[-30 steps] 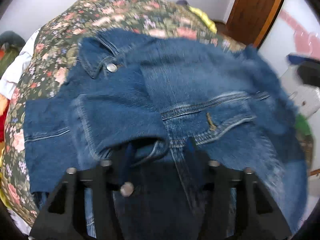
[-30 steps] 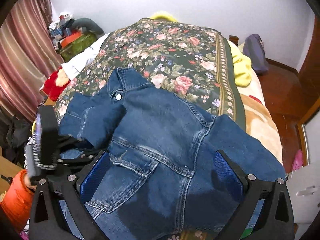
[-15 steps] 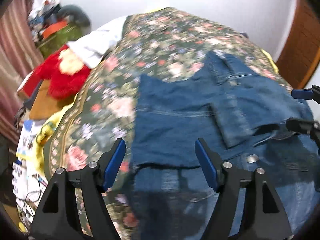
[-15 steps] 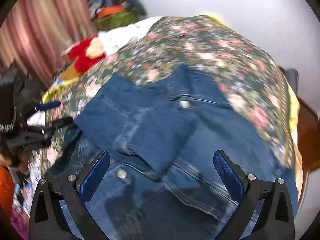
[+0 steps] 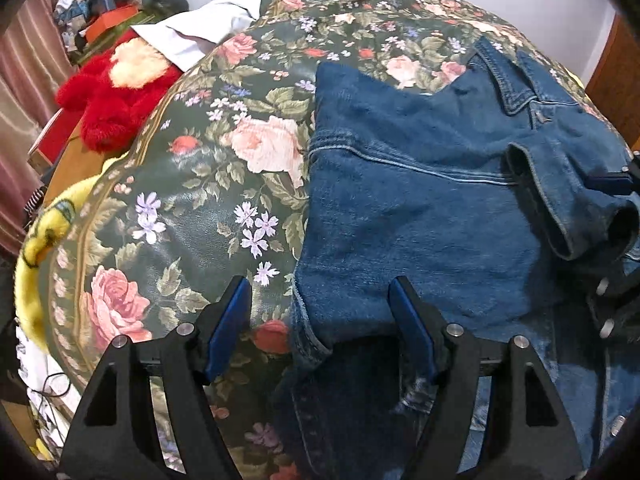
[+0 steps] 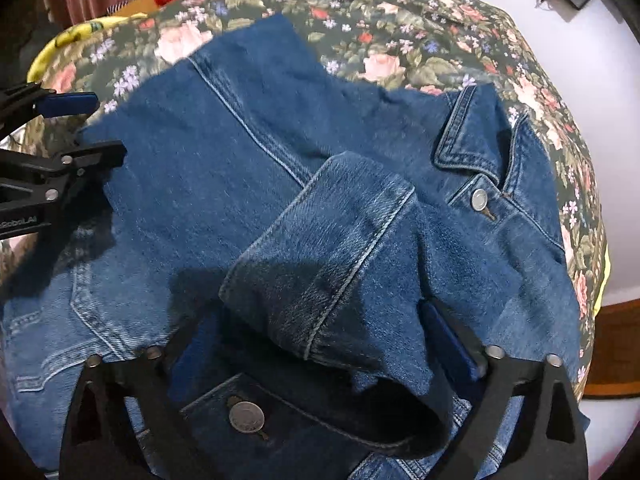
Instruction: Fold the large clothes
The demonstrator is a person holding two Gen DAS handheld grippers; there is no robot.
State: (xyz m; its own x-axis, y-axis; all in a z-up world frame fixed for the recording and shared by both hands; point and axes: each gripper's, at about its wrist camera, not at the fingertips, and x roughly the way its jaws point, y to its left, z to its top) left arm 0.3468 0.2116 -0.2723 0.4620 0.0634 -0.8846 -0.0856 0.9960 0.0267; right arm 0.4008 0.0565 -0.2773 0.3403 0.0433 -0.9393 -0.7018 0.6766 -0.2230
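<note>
A blue denim jacket (image 5: 420, 208) lies on the floral bedspread (image 5: 192, 168), one sleeve folded across its front. The sleeve cuff (image 6: 332, 264) lies over the chest by the collar (image 6: 472, 136). My left gripper (image 5: 320, 320) is open, its jaws set either side of the jacket's left edge, near the folded corner. My right gripper (image 6: 316, 340) is open, with the sleeve cuff lying between its fingers; the fingertips are partly hidden by cloth. The left gripper also shows in the right wrist view (image 6: 76, 128) at the jacket's left edge.
A red plush toy (image 5: 116, 92) and a white cloth (image 5: 200, 36) lie at the bed's far left. A yellow plush (image 5: 44, 240) sits at the left bed edge. A wooden door (image 5: 616, 80) stands at the right. Clutter is piled in the far corner.
Both grippers have come lower and closer to the jacket. The left one now straddles the jacket's left edge; the right one has closed in over the folded sleeve cuff.
</note>
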